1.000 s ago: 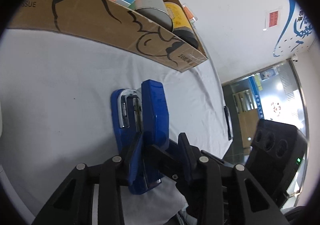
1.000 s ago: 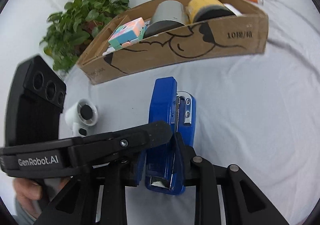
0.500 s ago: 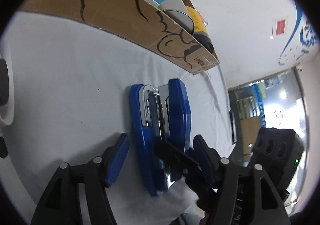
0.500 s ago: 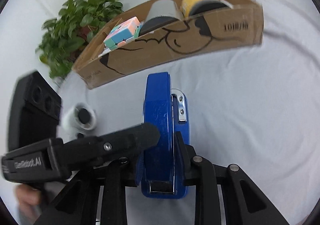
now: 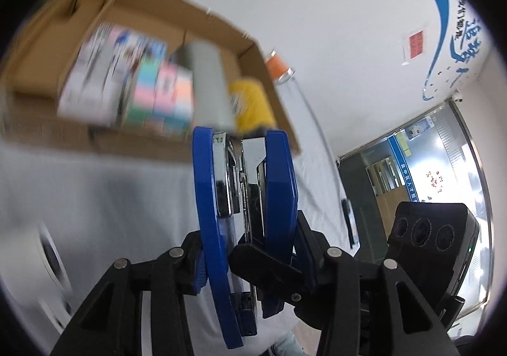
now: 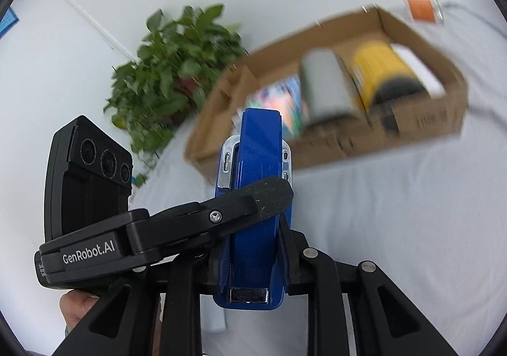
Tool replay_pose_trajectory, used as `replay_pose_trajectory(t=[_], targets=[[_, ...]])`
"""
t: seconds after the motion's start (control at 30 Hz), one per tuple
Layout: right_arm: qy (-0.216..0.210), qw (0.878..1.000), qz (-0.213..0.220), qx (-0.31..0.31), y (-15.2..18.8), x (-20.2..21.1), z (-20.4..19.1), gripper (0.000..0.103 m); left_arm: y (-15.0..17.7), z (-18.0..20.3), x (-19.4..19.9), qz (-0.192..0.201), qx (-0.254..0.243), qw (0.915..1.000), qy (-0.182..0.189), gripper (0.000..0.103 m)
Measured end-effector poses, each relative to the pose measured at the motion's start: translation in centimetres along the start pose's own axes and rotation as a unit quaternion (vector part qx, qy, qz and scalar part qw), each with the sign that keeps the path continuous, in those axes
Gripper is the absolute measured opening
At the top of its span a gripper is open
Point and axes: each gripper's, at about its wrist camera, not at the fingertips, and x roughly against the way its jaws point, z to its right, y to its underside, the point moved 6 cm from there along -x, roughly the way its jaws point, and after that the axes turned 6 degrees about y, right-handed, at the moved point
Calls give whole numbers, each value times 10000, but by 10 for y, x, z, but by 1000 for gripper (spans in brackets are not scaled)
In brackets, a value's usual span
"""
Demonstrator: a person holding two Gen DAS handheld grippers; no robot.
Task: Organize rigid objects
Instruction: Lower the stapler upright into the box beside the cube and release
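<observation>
While both views are motion-blurred, the main items can be read.
Stapler: blue plastic stapler with chrome metal parts (image 5: 247, 197), lower centre of both views, raised off the white cloth-covered table (image 6: 396, 213), nose pointing toward the box.
Right gripper: the right gripper (image 6: 253, 248) has its black fingers pressed on the two blue sides of the stapler's rear end, pinching it.
Left gripper: the left gripper (image 5: 250, 254) straddles the same stapler; jaws have just been closing with the stapler between them, pads at its outer blue faces; firm pressure cannot be told.
Box: open brown cardboard box (image 6: 421, 121), upper half of both views, beyond the stapler.
Box contents: pastel puzzle cube (image 5: 164, 93), grey cylinder (image 6: 326, 89), yellow cylinder with dark end (image 6: 383, 70).
Background: green leafy potted plant (image 6: 171, 70), upper left of the right wrist view.
</observation>
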Motion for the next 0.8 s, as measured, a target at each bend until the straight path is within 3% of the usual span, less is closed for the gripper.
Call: replay_pose_trajectory(t=[0.2, 0.4, 0.5, 0.7, 0.8], targets=[[-24, 9993, 211, 312, -109, -22, -36, 24, -111, 15, 15, 166, -353, 9992, -69, 45], [140, 9995, -66, 273, -190, -92, -39, 24, -199, -29, -9, -14, -5, 10000, 55, 45], [401, 9985, -312, 216, -205, -125, -29, 24, -214, -62, -34, -242, 371, 9988, 227, 45], [786, 9947, -659, 54, -200, -170, -4, 24, -219, -110, -73, -598, 834, 9939, 414, 46], [1015, 9920, -747, 53, -189, -182, 1, 24, -215, -120, -87, -830, 795, 9931, 223, 51]])
